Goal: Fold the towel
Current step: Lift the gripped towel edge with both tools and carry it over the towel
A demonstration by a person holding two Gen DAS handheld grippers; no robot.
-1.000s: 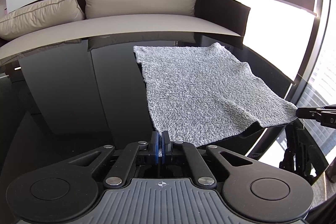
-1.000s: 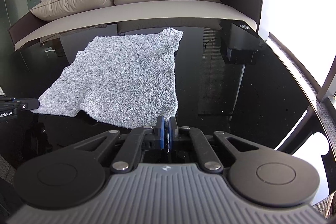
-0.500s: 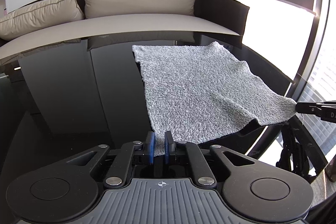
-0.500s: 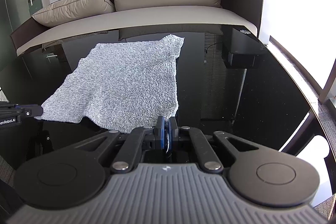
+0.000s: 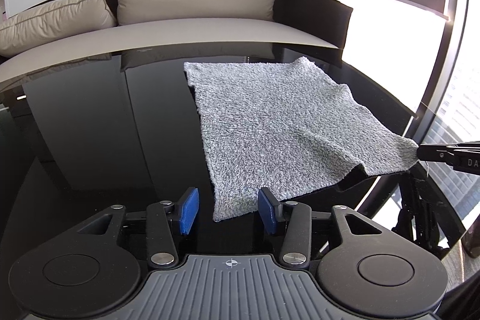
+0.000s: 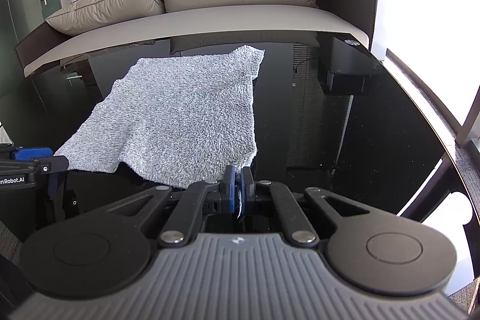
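Left tongs (image 5: 228,210) now spread, towel (image 5: 279,128) corner released, right tongs (image 6: 238,189) pinching other corner, sofa (image 6: 240,11) behind table (image 6: 360,140).

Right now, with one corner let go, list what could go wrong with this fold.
1. The left gripper is open, so the fluffy grey towel hangs from the right gripper alone; lifting could skew it.
2. The near edge sags between the corners, so the fold may crease.
3. The glossy black table looks slick; the far edge might slide.
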